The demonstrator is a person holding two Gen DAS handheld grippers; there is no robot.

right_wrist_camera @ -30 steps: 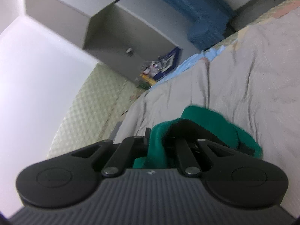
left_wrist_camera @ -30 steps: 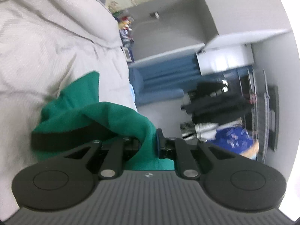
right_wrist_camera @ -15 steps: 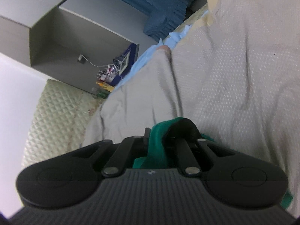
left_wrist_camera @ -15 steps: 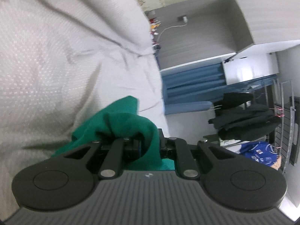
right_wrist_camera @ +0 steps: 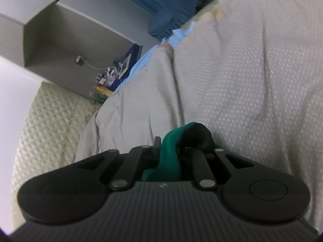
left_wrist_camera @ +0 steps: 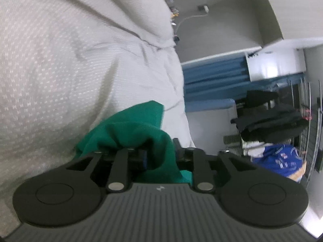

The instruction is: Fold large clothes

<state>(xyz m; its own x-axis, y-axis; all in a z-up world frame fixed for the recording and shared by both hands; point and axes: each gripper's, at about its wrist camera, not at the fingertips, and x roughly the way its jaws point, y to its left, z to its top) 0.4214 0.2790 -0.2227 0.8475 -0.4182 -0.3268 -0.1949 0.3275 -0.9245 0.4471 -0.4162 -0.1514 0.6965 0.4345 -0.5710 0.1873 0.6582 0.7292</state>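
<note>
A green garment (left_wrist_camera: 131, 125) with a black band is bunched between the fingers of my left gripper (left_wrist_camera: 159, 153), which is shut on it close above a grey dotted bedspread (left_wrist_camera: 60, 60). In the right wrist view the same green garment (right_wrist_camera: 171, 159) is pinched in my right gripper (right_wrist_camera: 169, 153), also shut, with its black band (right_wrist_camera: 197, 137) curling over the right finger. Most of the garment is hidden behind the gripper bodies.
The grey bedspread (right_wrist_camera: 242, 70) fills most of both views, with a cream quilted cover (right_wrist_camera: 50, 121) beside it. Blue curtains (left_wrist_camera: 212, 76), a grey wall niche (right_wrist_camera: 80, 40) and a rack of dark clothes (left_wrist_camera: 268, 119) stand beyond the bed.
Both grippers have moved closer to the bedspread while holding the garment. Less green cloth shows ahead of the fingers than one second ago. Both views are tilted differently.
</note>
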